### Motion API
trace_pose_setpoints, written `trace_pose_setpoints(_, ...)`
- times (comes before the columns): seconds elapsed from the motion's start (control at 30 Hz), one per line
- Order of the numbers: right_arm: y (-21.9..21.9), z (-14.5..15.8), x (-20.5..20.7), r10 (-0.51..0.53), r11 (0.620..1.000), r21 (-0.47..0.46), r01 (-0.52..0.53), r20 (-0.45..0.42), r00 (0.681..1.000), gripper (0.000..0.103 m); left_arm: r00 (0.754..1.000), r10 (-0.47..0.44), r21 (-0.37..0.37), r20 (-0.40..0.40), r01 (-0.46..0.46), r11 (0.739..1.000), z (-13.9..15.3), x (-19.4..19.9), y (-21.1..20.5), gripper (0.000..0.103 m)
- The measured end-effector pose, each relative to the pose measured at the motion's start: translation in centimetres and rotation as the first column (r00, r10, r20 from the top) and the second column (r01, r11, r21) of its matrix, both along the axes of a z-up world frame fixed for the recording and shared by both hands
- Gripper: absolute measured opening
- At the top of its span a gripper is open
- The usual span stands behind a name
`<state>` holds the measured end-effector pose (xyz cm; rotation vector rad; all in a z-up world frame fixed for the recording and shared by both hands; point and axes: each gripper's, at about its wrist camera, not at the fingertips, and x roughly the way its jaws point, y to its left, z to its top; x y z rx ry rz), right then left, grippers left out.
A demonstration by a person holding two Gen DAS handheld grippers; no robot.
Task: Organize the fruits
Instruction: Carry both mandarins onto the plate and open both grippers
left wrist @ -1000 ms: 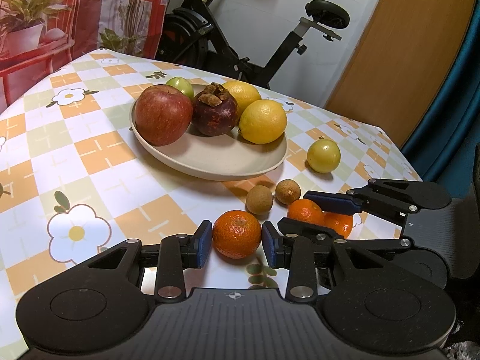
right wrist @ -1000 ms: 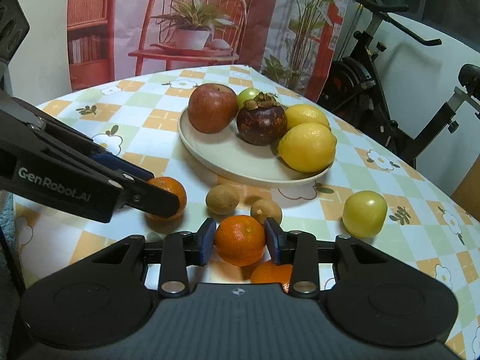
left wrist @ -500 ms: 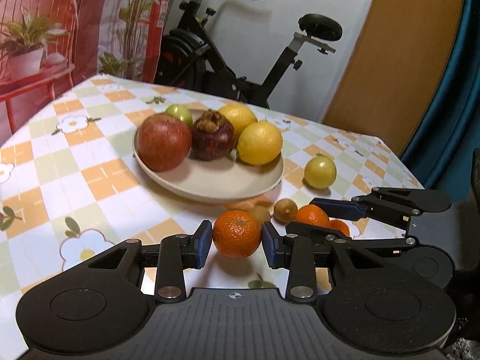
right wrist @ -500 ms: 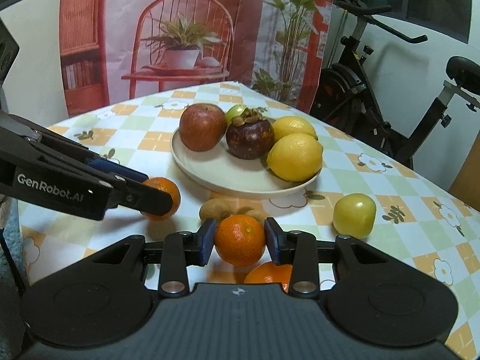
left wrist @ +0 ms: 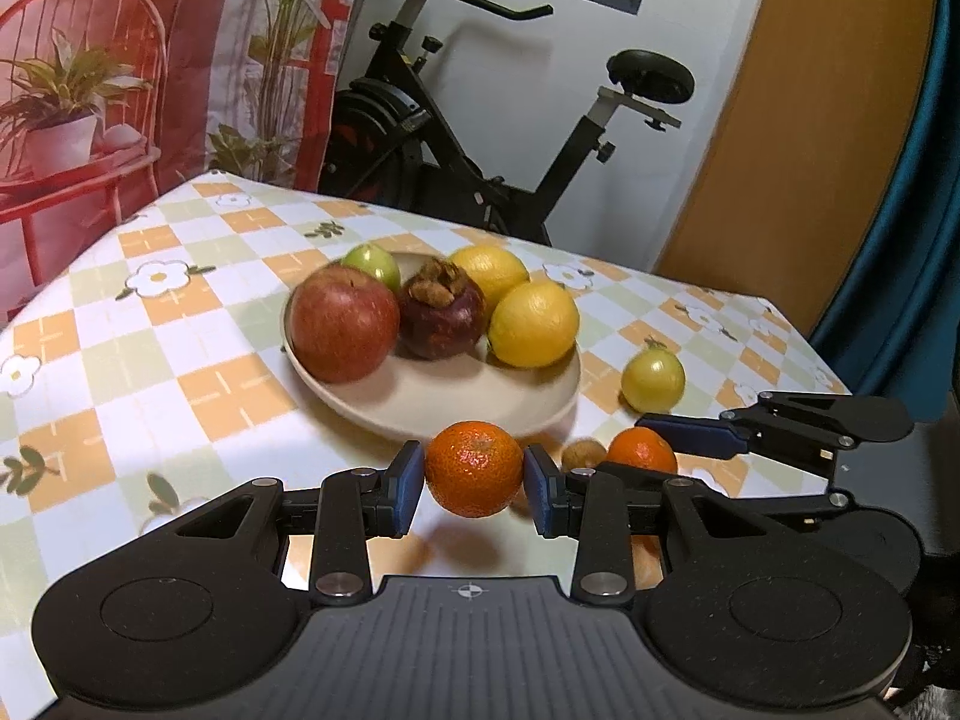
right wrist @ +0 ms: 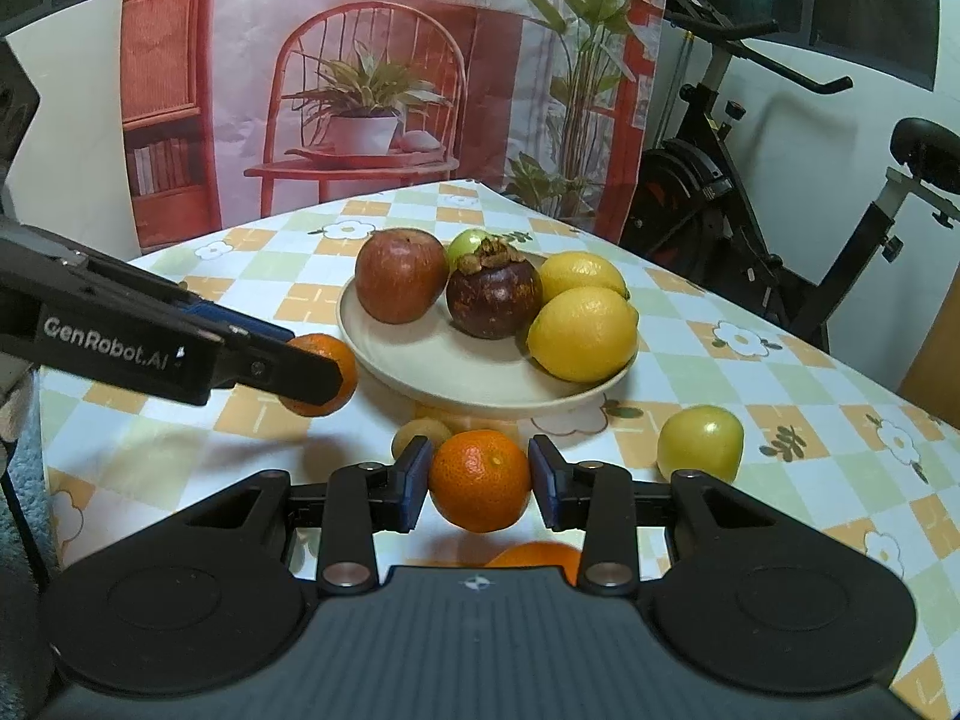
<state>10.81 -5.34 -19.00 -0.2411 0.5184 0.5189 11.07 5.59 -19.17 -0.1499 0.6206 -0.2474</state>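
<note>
Above the checked tablecloth, short of the plate, we clench one mandarin in our left gripper and another mandarin in our right gripper, both lifted clear so they can join the plated fruit
</note>
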Motion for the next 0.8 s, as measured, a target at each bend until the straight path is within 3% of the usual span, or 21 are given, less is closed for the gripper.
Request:
trace_pose_setpoints(0.33, 0.8, 1.8, 2.8, 0.056, 0.997, -0.053, -0.055, 0.032, 0.998, 0.038, 0.999, 0.040, -0.010, -0.018, -0.040, 0.999, 0.5, 3.6, 0.8, 0.038)
trace_pose_setpoints(0.8, 2.8, 0.7, 8.1, 0.067, 0.992, -0.110, -0.069, -0.022, 0.998, 0.038, 0.995, 0.076, 0.022, -0.060, -0.075, 0.997, -0.4, 6.6, 1.0, 0.038)
